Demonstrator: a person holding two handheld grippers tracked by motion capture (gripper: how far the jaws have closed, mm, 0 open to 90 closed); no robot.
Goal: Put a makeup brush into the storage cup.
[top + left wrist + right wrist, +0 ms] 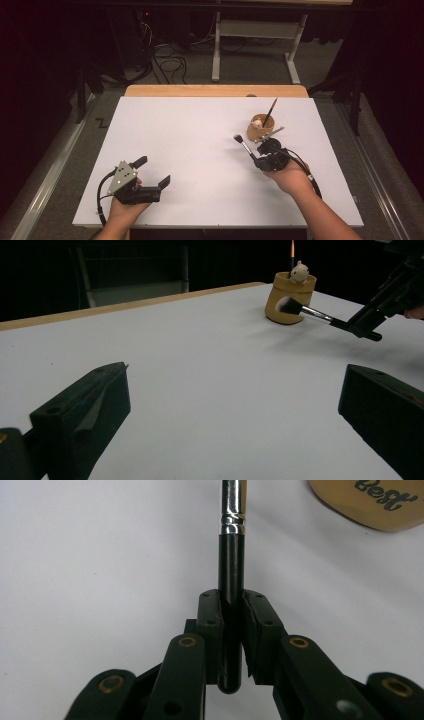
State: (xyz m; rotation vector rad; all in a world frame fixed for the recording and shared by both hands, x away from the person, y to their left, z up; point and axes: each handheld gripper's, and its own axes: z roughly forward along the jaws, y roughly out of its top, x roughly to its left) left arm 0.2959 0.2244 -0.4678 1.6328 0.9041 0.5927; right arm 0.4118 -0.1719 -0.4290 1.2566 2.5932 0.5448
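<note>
While our right gripper point(256, 159) clamps a makeup brush point(244, 144) right of centre, beside the wooden cup point(260, 128), our left gripper point(151, 172) rests wide open and empty at lower left. We judge the brush is mid-carry; next it needs tipping upright over the cup.

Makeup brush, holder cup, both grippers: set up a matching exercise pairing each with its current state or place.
Column 1:
1. makeup brush
2. wooden cup
3. left gripper
4. right gripper

Column 2:
A. jaws wide apart, nothing between them
B. stands on the white table with a thin brush in it
C. clamped by its black handle, bristles pointing away
D. jaws shut on a handle

Pairs: 1-C, 2-B, 3-A, 4-D
</note>
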